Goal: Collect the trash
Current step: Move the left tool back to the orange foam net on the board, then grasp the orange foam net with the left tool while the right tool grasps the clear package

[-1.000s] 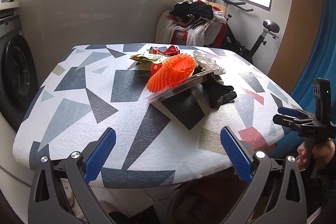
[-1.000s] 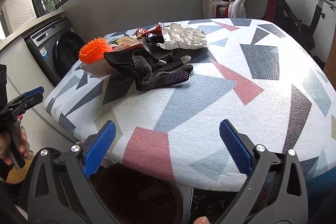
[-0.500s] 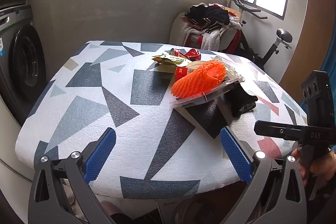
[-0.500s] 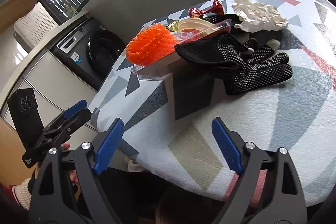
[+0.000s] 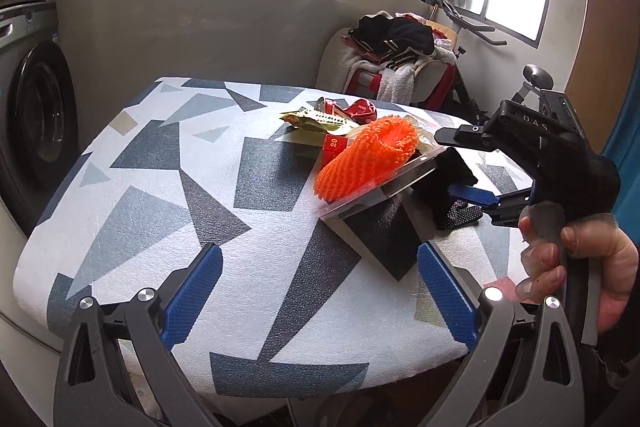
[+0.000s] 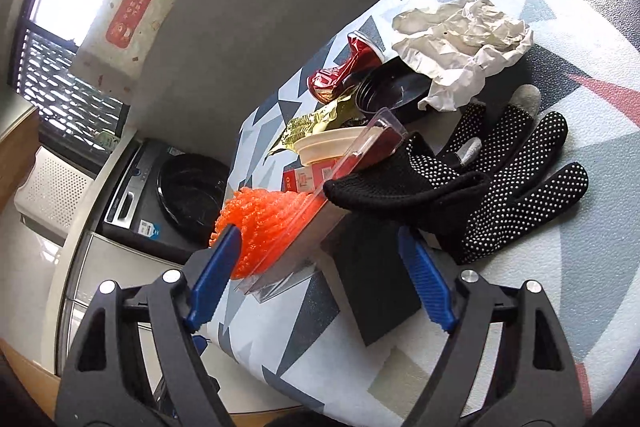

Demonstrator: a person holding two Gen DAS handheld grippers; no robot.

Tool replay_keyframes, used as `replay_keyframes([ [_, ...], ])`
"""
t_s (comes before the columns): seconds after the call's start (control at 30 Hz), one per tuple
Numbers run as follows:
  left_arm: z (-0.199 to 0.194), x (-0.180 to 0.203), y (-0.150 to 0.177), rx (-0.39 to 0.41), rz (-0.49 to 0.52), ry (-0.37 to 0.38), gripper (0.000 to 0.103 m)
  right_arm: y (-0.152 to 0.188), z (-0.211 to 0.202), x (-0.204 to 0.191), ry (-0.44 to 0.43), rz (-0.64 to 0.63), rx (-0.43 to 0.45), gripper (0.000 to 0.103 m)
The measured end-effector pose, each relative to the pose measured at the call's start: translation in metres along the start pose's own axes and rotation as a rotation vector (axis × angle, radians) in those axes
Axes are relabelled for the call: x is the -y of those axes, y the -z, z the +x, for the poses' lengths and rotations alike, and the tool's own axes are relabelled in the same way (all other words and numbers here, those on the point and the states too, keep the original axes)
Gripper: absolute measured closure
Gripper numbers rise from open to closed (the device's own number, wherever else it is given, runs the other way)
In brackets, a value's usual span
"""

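Orange foam netting lies on a clear plastic tray near the middle of a table covered in a white sheet printed with grey, dark and pink shapes. The tray is tilted, with one end propped up on the litter behind it. That litter is a gold wrapper, a crushed red can, a red carton, a cream bowl, a black lid and crumpled white paper, all packed close together. A black dotted glove lies just beside the tray, its cuff draped over the tray's edge. The right gripper is rolled to one side and points at the low end of the tray; its jaws are closing, with the tray's corner and the netting between the blue pads, one pad in front of the netting, though no pad visibly presses on anything. In the left wrist view the same tool reaches in from the right, held by a hand. The left gripper hovers over the near part of the table with its fingers wide apart and nothing between them. A washing machine stands at the left and a chair piled with clothes stands behind the table.
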State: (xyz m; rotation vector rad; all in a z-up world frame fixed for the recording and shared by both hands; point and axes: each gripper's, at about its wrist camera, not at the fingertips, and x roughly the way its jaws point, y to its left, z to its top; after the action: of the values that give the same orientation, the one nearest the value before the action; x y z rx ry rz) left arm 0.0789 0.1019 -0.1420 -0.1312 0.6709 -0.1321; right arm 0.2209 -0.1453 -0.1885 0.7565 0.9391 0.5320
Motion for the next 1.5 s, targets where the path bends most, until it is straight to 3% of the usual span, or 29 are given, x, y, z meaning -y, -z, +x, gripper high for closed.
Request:
replay_keyframes([
  [0.1, 0.003, 0.003, -0.004, -0.001, 0.007, 0.005, 0.01, -0.003, 0.01, 0.001, 0.036, 0.055, -0.011, 0.024],
  [0.23, 0.006, 0.006, -0.008, 0.002, 0.015, 0.011, 0.01, -0.006, 0.016, 0.015, 0.021, 0.156, -0.034, 0.025],
  [0.37, 0.01, 0.005, -0.01, -0.005, 0.005, 0.018, 0.011, 0.003, 0.021, 0.016, 0.023, 0.126, -0.093, 0.039],
  [0.5, 0.014, 0.002, -0.011, -0.015, -0.015, 0.021, 0.013, 0.011, 0.016, 0.018, 0.018, 0.115, -0.089, 0.061],
  [0.57, 0.015, 0.003, -0.011, -0.018, -0.015, 0.026, 0.013, 0.012, 0.016, 0.022, 0.011, 0.129, -0.076, 0.065],
  [0.63, 0.016, 0.005, -0.011, -0.021, -0.007, 0.026, 0.013, 0.01, 0.019, 0.033, -0.032, 0.193, -0.062, 0.065],
  [0.8, 0.023, 0.005, -0.011, -0.035, -0.002, 0.034, 0.014, 0.003, 0.029, 0.046, -0.035, 0.246, -0.048, 0.065],
  [0.87, 0.027, 0.003, -0.012, -0.047, -0.023, 0.048, 0.015, 0.003, 0.031, 0.047, -0.067, 0.244, -0.052, 0.073],
  [1.07, 0.048, -0.007, -0.024, -0.083, -0.139, 0.114, 0.03, 0.007, 0.015, 0.034, -0.051, 0.118, -0.054, 0.079],
  [1.17, 0.068, -0.003, -0.027, -0.151, -0.16, 0.148, 0.032, 0.011, 0.01, 0.027, -0.035, 0.054, -0.049, 0.081],
  [1.33, 0.097, -0.019, -0.02, -0.26, -0.431, 0.262, 0.032, 0.023, 0.004, 0.015, 0.008, -0.098, -0.046, 0.082],
  [1.5, 0.111, -0.013, -0.012, -0.31, -0.482, 0.275, 0.033, 0.037, -0.005, 0.003, 0.028, -0.234, -0.034, 0.083],
])
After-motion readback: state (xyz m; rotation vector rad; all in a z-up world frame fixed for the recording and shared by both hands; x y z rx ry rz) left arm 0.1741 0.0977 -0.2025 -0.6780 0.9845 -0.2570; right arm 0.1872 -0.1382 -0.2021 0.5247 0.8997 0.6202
